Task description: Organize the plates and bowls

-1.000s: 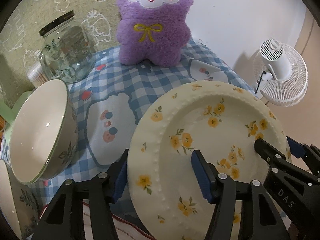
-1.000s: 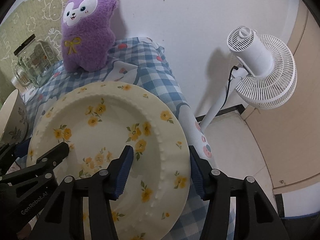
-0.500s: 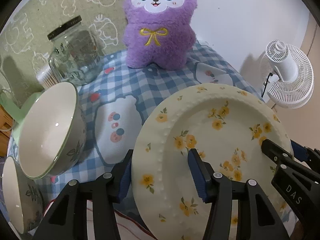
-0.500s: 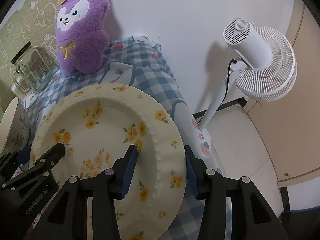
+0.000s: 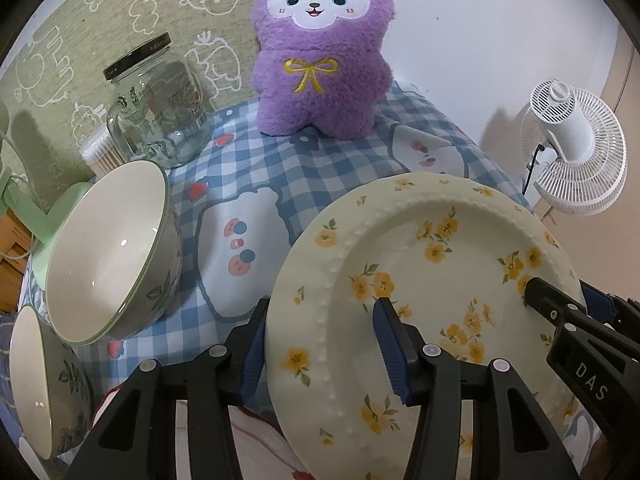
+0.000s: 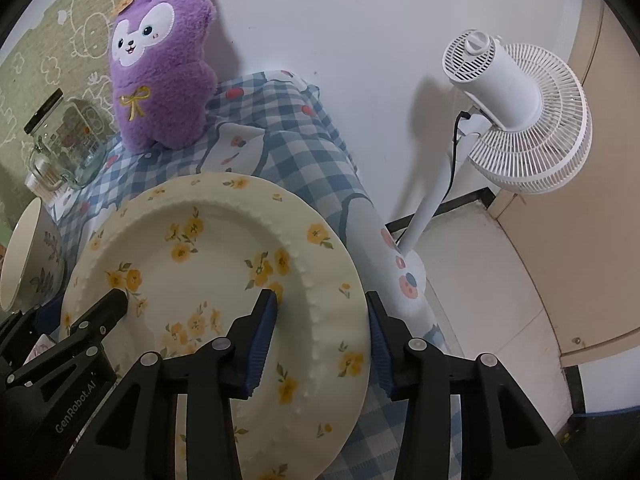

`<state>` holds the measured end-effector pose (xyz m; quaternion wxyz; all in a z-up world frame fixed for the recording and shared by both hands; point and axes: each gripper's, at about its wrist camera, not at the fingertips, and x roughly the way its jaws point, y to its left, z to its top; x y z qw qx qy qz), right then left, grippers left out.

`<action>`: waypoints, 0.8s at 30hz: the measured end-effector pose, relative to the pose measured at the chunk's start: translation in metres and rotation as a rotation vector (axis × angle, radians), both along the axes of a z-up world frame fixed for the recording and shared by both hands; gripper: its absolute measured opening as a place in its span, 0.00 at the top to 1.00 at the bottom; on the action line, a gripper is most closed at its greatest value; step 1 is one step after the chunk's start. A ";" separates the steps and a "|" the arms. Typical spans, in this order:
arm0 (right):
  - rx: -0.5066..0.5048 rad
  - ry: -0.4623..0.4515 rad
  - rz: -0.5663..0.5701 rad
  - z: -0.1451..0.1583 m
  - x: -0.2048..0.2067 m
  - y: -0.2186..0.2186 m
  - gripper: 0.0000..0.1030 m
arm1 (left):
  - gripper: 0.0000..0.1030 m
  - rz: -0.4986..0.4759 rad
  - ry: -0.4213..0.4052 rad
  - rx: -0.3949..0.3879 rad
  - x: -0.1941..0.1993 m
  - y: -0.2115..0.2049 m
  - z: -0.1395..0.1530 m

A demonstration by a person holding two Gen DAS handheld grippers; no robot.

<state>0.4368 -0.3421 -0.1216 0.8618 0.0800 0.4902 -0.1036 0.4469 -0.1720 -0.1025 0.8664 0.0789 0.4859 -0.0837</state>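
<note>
Both grippers clamp one cream plate (image 5: 424, 280) with yellow flowers, lifted and tilted above the blue checked tablecloth (image 5: 280, 168). The left gripper (image 5: 320, 344) holds the plate's left rim between its blue pads; the right gripper (image 6: 320, 336) pinches the right rim the same way. Just left of the plate, two green-rimmed bowls (image 5: 108, 252) lie tipped on the cloth, one nearer (image 5: 36, 384). Farther back stand a glass jar (image 5: 156, 100) and a purple plush toy (image 5: 320, 48). A white fan (image 6: 516, 112) stands on the floor beyond the table's right edge.
</note>
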 end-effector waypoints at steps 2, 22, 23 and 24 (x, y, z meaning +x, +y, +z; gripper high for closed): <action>-0.004 0.000 -0.001 0.001 -0.002 0.000 0.54 | 0.50 -0.001 0.003 -0.003 -0.002 -0.001 0.000; 0.003 0.060 -0.014 -0.001 -0.024 -0.003 0.55 | 0.50 -0.039 0.035 -0.004 -0.008 -0.005 -0.003; -0.003 0.063 -0.019 -0.001 -0.025 -0.002 0.55 | 0.50 -0.042 0.032 0.002 -0.008 -0.006 -0.003; -0.008 0.064 -0.023 -0.001 -0.026 -0.001 0.55 | 0.49 -0.049 0.027 0.010 -0.009 -0.007 -0.003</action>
